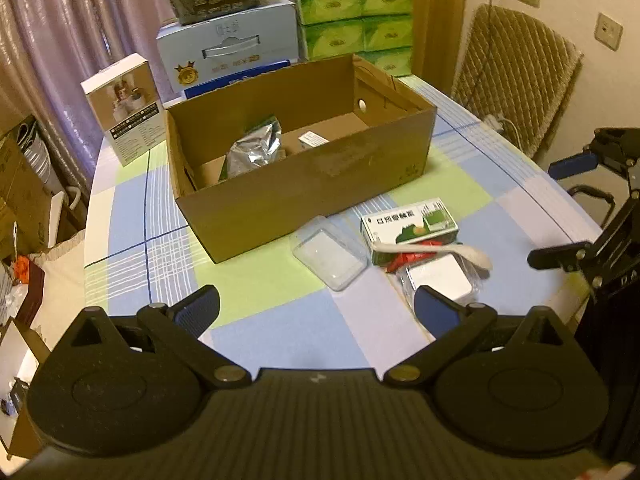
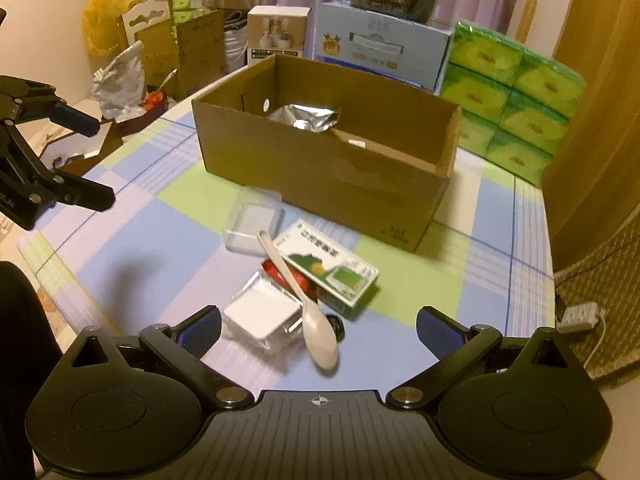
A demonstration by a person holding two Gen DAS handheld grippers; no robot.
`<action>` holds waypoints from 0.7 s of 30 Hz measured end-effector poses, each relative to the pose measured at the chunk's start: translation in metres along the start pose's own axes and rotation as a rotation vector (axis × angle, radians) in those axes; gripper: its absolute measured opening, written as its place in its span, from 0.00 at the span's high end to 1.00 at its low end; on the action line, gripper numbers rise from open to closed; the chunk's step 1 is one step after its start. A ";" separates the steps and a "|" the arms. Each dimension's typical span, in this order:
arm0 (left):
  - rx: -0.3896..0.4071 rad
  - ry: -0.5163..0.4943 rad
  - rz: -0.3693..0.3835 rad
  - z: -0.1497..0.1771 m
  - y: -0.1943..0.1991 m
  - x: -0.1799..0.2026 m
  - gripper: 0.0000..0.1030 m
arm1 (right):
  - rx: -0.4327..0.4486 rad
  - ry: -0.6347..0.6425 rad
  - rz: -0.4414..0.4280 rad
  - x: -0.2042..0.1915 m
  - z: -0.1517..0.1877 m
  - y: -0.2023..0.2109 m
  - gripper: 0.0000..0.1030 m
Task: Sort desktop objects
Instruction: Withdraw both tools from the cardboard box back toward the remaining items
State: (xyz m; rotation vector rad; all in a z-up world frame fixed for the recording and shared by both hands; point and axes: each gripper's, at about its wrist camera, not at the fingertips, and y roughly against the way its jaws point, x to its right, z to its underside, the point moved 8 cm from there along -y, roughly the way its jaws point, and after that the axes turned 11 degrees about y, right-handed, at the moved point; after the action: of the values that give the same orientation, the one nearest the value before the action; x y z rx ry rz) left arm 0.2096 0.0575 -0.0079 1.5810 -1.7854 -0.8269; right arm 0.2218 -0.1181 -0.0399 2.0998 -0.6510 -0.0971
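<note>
An open cardboard box (image 1: 304,184) (image 2: 320,172) stands mid-table; a silver foil pouch (image 1: 252,148) (image 2: 304,116) and a small white pack (image 1: 312,138) lie inside. In front of it lie a clear plastic container (image 1: 330,252) (image 2: 252,220), a green-and-white medicine box (image 1: 408,226) (image 2: 332,268), a white spoon (image 1: 440,250) (image 2: 304,300) across a red packet (image 1: 408,258) (image 2: 280,272), and a wrapped white square item (image 1: 440,280) (image 2: 260,312). My left gripper (image 1: 316,312) (image 2: 86,158) hovers open, left of the pile. My right gripper (image 2: 320,328) (image 1: 560,212) is open just before the spoon.
Behind the cardboard box stand a white product box (image 1: 124,108), a blue carton (image 1: 232,52) with a dark basket on top, and stacked green tissue packs (image 1: 356,16) (image 2: 516,100). A padded chair (image 1: 516,80) sits past the table's right edge. Bags and cartons crowd the floor at left.
</note>
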 end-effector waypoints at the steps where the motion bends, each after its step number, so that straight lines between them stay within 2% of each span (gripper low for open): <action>1: 0.000 -0.008 0.001 0.002 0.001 0.001 0.01 | -0.003 -0.004 0.000 0.001 0.004 0.000 0.02; 11: -0.047 -0.138 -0.023 0.022 -0.008 0.006 0.01 | -0.029 -0.024 -0.006 0.006 0.029 0.002 0.02; 21: -0.097 -0.167 0.003 0.039 -0.025 0.019 0.01 | -0.044 0.013 -0.043 0.001 0.043 -0.006 0.02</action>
State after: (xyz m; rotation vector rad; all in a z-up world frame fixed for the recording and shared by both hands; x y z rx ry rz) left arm 0.1926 0.0381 -0.0505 1.4837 -1.8329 -1.0551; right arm 0.2127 -0.1481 -0.0699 2.0706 -0.5907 -0.1210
